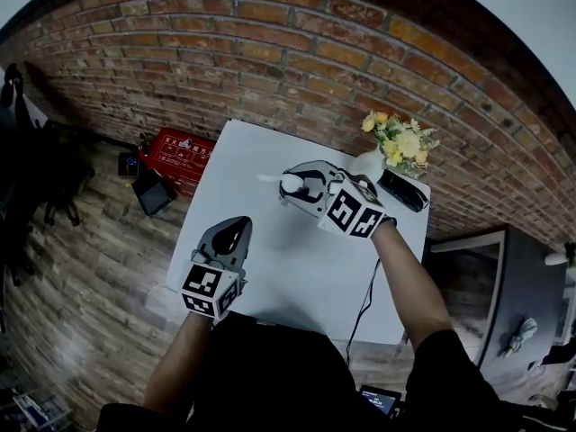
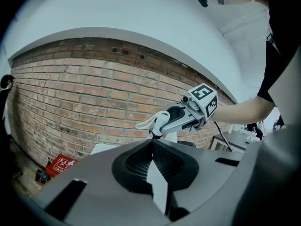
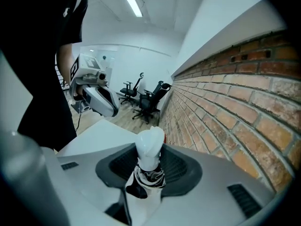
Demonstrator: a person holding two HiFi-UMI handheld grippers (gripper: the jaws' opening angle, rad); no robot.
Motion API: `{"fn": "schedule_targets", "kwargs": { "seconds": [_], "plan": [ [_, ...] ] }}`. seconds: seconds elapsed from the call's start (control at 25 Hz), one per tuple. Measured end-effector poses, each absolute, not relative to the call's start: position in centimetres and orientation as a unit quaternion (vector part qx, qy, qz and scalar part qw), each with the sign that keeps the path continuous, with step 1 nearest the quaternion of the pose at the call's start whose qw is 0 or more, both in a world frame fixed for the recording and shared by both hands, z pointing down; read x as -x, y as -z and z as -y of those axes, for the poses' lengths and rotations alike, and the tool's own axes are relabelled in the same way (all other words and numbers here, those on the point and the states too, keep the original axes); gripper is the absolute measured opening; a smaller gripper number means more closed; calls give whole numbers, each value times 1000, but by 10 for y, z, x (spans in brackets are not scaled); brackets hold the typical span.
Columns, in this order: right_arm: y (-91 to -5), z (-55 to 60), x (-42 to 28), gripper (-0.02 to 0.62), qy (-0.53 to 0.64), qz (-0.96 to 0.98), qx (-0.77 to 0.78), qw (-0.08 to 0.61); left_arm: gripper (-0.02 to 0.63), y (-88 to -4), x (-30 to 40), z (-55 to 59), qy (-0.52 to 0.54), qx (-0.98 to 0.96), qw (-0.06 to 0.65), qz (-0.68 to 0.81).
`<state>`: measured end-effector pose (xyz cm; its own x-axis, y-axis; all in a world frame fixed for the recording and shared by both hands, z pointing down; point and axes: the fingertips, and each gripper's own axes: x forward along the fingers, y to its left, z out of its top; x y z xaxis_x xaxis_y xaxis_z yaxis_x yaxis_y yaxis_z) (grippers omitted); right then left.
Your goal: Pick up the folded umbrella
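White table (image 1: 297, 268) | right gripper (image 1: 292, 185) aloft, angled down, clamping folded umbrella (image 3: 150, 150) | left gripper (image 1: 236, 229) closed, empty

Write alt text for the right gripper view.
The right gripper grips a folded umbrella, its white handle poking up between the jaws. A brick wall runs along the right; the left gripper shows at the left, a white table below, office chairs far behind.

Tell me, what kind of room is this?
Probably an office: swivel office chairs stand near a brick wall, a white table sits by it, and a strip light runs along the ceiling.
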<state>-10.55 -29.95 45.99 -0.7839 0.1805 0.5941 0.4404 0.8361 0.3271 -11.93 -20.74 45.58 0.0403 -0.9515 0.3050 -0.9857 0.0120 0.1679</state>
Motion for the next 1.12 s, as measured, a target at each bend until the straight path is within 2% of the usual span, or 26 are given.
{"fn": "schedule_targets", "kwargs": {
  "seconds": [0.28, 0.88, 1.12],
  "plan": [
    [-421, 302, 90, 161, 130, 962, 117, 209, 14, -442, 120, 208, -40, -714, 157, 682],
    [-337, 302, 29, 161, 55, 994, 12, 94, 14, -390, 115, 228, -19, -759, 108, 641],
    [-312, 303, -8, 161, -18, 999, -34, 29, 14, -374, 108, 234, -15, -778, 90, 622]
  ]
}}
